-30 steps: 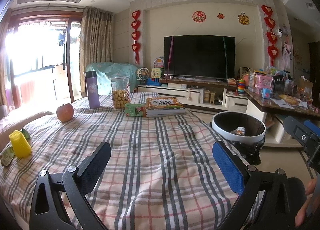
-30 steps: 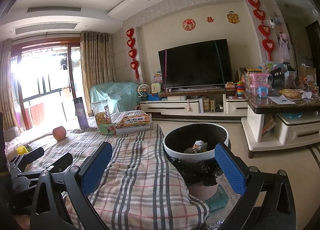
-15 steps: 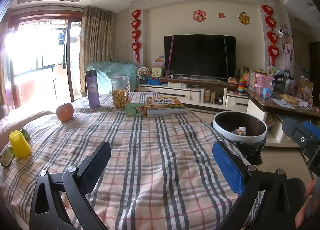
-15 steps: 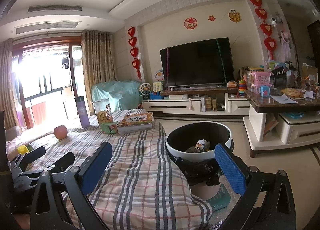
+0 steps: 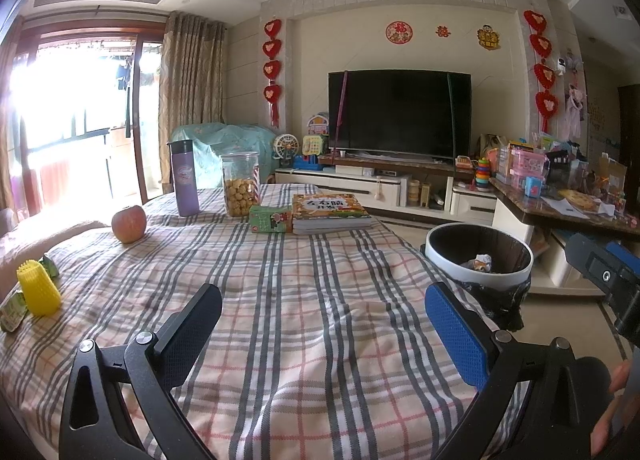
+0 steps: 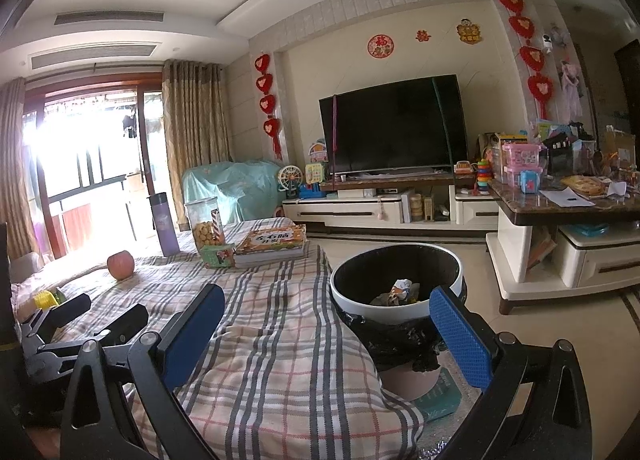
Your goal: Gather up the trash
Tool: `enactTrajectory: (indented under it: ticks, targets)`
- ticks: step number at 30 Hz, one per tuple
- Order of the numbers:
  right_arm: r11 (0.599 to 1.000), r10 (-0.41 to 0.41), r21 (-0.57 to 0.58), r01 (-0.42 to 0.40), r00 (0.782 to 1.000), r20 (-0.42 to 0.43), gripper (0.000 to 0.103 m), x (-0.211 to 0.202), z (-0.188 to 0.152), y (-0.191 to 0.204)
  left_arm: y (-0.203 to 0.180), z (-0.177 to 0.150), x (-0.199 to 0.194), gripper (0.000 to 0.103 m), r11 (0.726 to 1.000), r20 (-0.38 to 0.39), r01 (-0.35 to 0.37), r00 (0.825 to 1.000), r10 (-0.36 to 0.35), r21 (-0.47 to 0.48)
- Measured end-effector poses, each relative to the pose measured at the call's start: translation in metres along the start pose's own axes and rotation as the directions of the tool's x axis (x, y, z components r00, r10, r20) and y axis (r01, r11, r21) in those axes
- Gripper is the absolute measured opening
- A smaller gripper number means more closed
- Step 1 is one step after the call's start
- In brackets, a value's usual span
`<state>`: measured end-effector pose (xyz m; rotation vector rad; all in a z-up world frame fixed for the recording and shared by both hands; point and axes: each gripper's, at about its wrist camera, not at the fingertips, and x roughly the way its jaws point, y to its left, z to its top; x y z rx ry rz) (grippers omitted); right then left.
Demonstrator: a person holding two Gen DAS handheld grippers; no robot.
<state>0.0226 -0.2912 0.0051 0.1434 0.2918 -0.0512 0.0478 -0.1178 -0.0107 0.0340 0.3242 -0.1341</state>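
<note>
Both grippers empty, fingers spread wide. Left gripper (image 5: 322, 334) over the plaid cloth (image 5: 304, 300); likeliest trash — small green wrappers (image 5: 14, 312) beside the yellow cone (image 5: 38, 290) — far off past its left finger, nearer this gripper than the right. Long axis too small to tell. Right gripper (image 6: 326, 334) faces the bin (image 6: 396, 284), just beyond its right finger, crumpled scraps (image 6: 400, 290) inside. Book (image 5: 330, 207) cover bears Chinese characters — not legible.

Bare plaid tablecloth (image 5: 312, 324) ahead of both wide-open grippers, books (image 5: 330, 211), jar (image 5: 240, 184), bottle (image 5: 184, 177) crowding the far edge, apple (image 5: 128, 223) left, bin (image 6: 396, 284) mouth unobstructed.
</note>
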Motion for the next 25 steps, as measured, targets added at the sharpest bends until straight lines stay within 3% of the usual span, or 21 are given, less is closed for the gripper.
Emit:
enactTrajectory:
  ticks: [25]
  targets:
    - [0.999, 0.032, -0.012, -0.034, 0.991, -0.127, 0.103, 0.036, 0.009, 0.016, 0.029, 0.017, 0.022, 0.103, 0.998, -0.067, -0.030, 0.997, 0.026, -0.060]
